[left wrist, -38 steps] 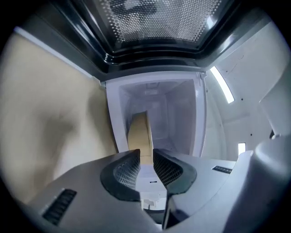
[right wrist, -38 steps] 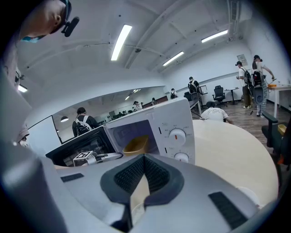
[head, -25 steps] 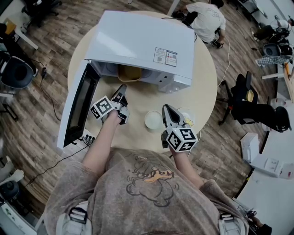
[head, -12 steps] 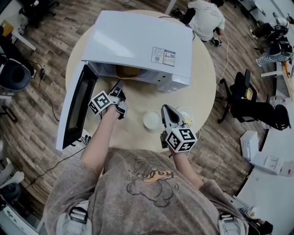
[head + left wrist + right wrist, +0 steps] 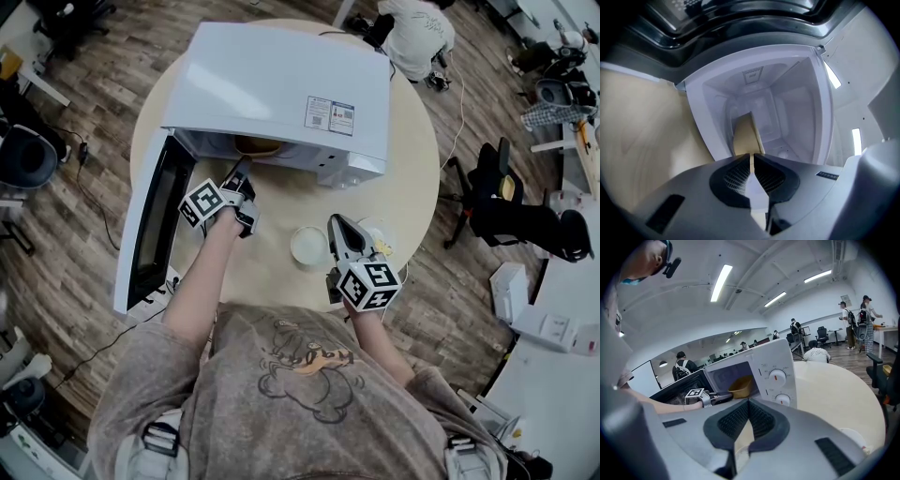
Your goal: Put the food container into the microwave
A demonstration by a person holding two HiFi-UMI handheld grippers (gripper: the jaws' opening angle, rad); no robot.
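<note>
Against a second ago, the left gripper [image 5: 243,171] is found shifted toward the mouth of the microwave [image 5: 281,84]. Less of the container [image 5: 255,145] is seen past the front edge of the top, so it is now carried deeper into the cavity. The door [image 5: 155,225] is kept swung wide at the left. The right gripper [image 5: 338,223] is unmoved over the table [image 5: 412,178], its jaws closed on nothing. The placing is judged nearly done: only setting down and release are left.

In the left gripper view the jaws are seen pinched on the container's thin rim. A tan sliver is caught between the pads, and the rest of the container reaches from the tips into the white cavity. In the right gripper view the container is seen inside the opening, beside the knob panel, with the left gripper's tips at its near edge.
</note>
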